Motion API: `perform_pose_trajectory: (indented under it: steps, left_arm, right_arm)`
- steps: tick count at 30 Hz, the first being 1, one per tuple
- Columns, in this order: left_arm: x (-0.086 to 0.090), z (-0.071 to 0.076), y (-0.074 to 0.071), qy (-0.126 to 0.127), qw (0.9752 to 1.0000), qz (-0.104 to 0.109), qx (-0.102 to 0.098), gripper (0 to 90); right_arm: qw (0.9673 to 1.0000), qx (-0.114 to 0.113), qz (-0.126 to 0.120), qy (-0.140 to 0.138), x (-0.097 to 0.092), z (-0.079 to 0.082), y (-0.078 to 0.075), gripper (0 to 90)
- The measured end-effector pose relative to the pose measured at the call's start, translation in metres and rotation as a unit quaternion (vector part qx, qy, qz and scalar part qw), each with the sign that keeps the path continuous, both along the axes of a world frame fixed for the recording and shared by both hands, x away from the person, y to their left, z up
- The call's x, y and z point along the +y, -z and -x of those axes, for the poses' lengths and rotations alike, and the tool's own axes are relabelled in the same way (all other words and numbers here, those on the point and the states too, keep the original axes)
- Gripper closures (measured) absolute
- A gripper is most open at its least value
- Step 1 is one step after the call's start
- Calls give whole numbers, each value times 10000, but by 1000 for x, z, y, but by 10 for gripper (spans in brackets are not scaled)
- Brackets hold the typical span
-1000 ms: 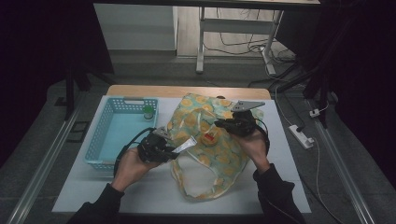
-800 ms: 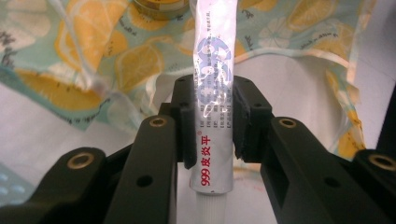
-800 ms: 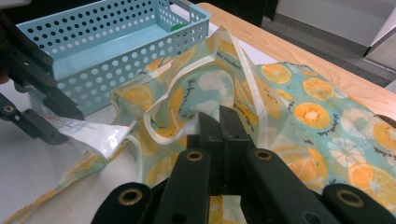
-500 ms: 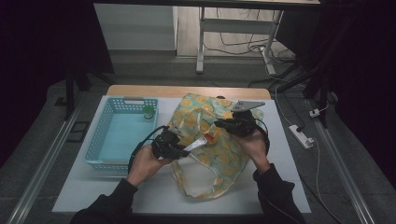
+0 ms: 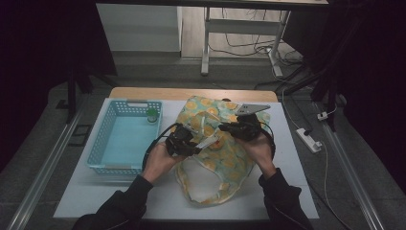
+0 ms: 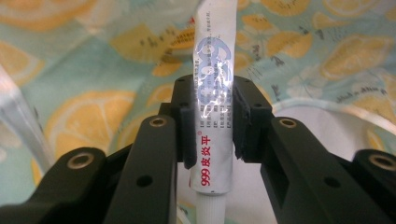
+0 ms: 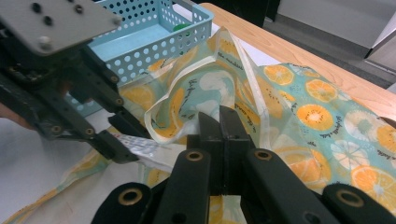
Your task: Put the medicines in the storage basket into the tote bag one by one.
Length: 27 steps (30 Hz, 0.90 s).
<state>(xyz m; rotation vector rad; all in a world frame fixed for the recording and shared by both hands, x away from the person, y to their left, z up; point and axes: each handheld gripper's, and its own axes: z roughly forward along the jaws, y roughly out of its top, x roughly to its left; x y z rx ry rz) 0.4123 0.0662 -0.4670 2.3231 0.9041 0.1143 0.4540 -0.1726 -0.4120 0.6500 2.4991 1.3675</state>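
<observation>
Left gripper (image 6: 208,116): jaws clamped on ointment tube (image 6: 212,93); right gripper (image 7: 219,126): jaws fully closed, pinching edge of lemon-print bag (image 7: 299,107)

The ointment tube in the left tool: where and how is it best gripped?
Across the flat mid-body, as the left tool now does: the ointment tube is flattened there, so pads seat on its two broad faces. Come from the cap end, leaving the crimped tail free to lead toward the fruit-print bag.
</observation>
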Motion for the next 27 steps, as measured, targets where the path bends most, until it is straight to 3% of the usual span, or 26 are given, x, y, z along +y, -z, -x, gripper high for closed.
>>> perform_pose_trajectory:
  steps: [27]
  left_arm:
    - [-17,-49,10,-641,9978,-168,64,724]
  right_arm:
    - [10000,-16,63,-4,4,1,3,900]
